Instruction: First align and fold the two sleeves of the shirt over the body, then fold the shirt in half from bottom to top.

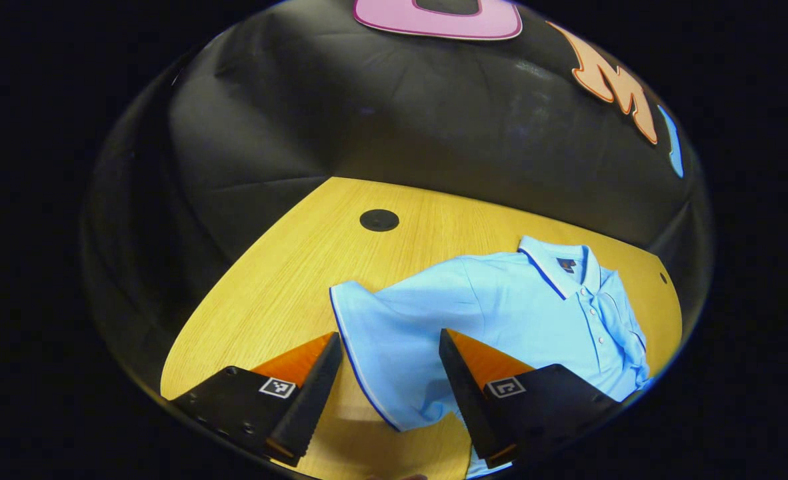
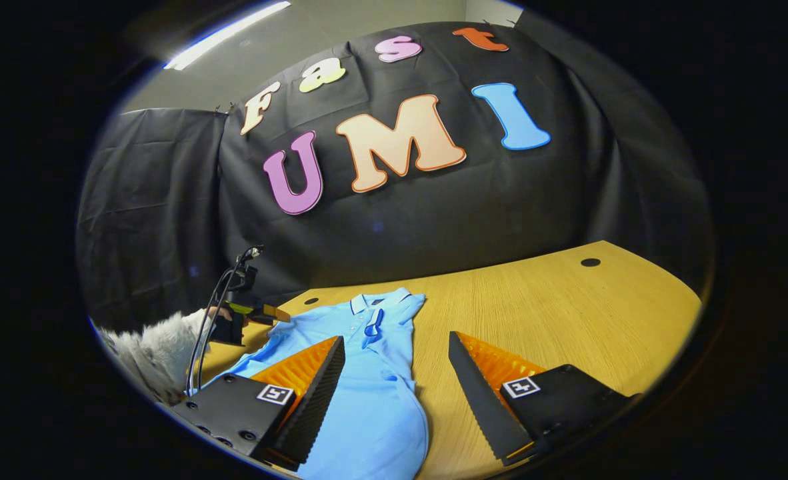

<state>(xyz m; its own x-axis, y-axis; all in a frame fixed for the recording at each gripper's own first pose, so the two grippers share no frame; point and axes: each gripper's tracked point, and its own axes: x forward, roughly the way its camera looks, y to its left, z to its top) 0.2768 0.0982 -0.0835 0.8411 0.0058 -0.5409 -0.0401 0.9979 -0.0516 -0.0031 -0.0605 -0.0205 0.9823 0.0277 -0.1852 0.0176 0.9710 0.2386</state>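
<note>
In the left gripper view, the left gripper (image 1: 394, 393) is hovering with jaws wide above the sleeve (image 1: 384, 347) of the blue shirt (image 1: 521, 313) lying on the desk (image 1: 287, 293), while in the right gripper view the right gripper (image 2: 397, 393) is hanging wide-jawed over the shirt's near right edge.

this is a recording booth set up inside an office-like room, not a home. black cloth (image 2: 434, 207) hangs as a wrinkled backdrop across the middle of both views and closes off the back and left side. above it, in the upper left of the right gripper view, a plain pale wall (image 2: 341, 27) and a long ceiling strip light (image 2: 227, 33) show. the work surface is a light wood-grain desk (image 2: 567, 313) with round black cable grommets (image 1: 379, 220), as on office furniture.
</note>
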